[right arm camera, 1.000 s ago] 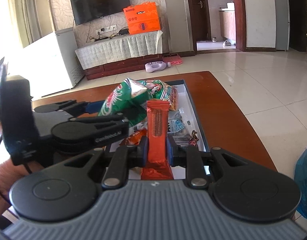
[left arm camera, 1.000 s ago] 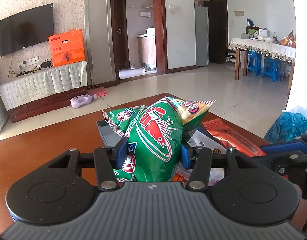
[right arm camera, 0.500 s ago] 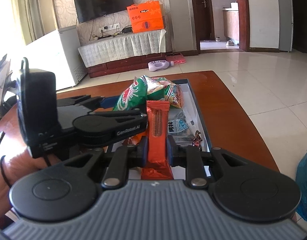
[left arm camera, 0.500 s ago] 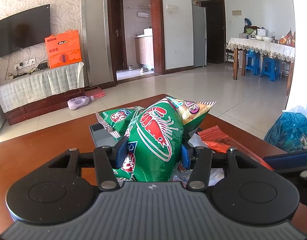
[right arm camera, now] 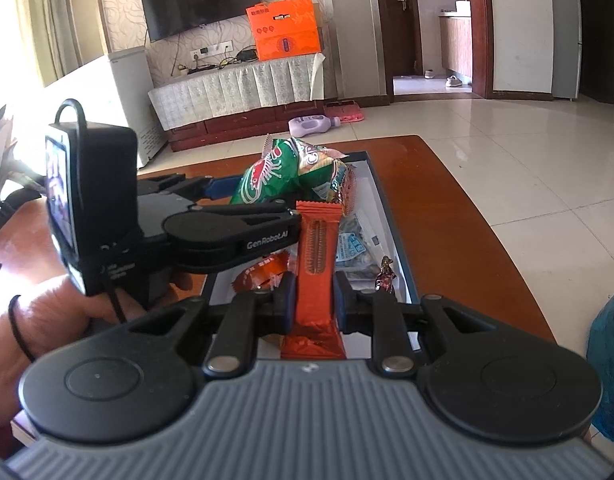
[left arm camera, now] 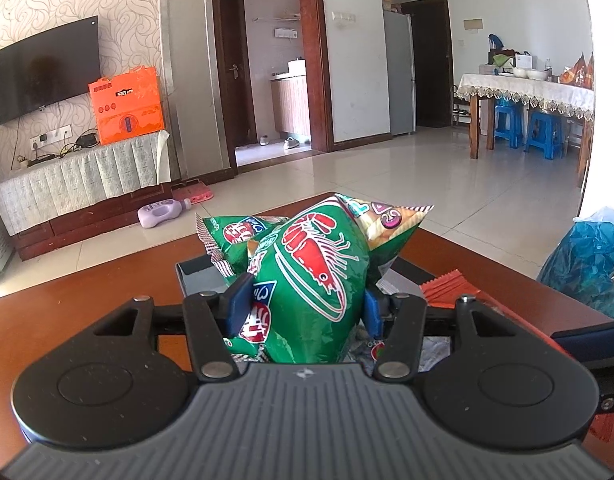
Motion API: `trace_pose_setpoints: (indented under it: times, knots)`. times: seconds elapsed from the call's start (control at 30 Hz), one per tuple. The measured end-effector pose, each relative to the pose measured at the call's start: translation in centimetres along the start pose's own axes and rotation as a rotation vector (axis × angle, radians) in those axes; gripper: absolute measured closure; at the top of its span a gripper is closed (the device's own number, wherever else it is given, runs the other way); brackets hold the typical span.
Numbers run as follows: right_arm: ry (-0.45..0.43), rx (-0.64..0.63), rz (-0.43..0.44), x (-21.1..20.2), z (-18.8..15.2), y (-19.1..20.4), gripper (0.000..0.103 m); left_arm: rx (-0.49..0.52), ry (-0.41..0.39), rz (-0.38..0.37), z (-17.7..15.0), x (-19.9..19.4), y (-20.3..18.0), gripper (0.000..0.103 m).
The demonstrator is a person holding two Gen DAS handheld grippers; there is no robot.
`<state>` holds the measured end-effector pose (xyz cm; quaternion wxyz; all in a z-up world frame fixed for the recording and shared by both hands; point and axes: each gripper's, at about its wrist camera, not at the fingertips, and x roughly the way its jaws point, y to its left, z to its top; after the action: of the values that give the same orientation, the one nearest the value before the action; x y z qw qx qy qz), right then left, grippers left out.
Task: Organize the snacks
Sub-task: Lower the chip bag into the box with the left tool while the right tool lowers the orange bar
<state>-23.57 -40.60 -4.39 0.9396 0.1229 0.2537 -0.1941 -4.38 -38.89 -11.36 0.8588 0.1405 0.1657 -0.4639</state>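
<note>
So the biggest thing here is the brown wooden surface (right arm camera: 459,208), with a long shallow tray (right arm camera: 381,196) sitting on it, white inside with a dark rim. Next to the surface on the right there's a crinkly blue plastic bag (left arm camera: 587,264).

Over the far end of the tray is a green shrimp chips bag (left arm camera: 311,276), puffy and sitting between the blue pads of the left claw (left arm camera: 303,306). Both pads are up against the bag's sides, and the jaws have just been opening a bit with the bag still between them. A second green snack bag (left arm camera: 231,240) is right behind it, touching it, plus a yellowish bag (left arm camera: 391,224) poking out on the right.

The right claw (right arm camera: 314,304) is clamped fully onto an orange snack bar (right arm camera: 317,252), held upright, standing over the near end of the tray. In the tray beside it: a flat clear packet with blue print (right arm camera: 353,246), an orange wrapper (right arm camera: 263,272) on the left, and a tiny dark wrapped candy (right arm camera: 387,276) by the right rim.

A hand (right arm camera: 59,320) with a black band on the wrist holds the left claw's handle.
</note>
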Motion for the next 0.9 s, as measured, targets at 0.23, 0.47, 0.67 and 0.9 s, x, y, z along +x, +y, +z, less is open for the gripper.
trace_pose_setpoints:
  times: [0.23,0.47,0.67,0.9]
  knots:
    - [0.003,0.004,-0.007,0.3,0.0,0.2,0.08,-0.002,0.017,-0.011,-0.2,-0.5,0.2,0.038]
    - [0.007,0.007,-0.009,0.8,0.0,0.1,0.08,-0.031,0.033,-0.036,0.2,-0.8,1.3,0.034]
    - [0.013,0.007,-0.012,1.2,0.0,0.0,0.08,-0.061,0.036,-0.061,0.4,-1.3,2.0,0.034]
    - [0.012,0.019,-0.023,1.7,-0.2,-0.2,0.08,-0.071,0.038,-0.072,0.1,-2.4,2.5,0.03]
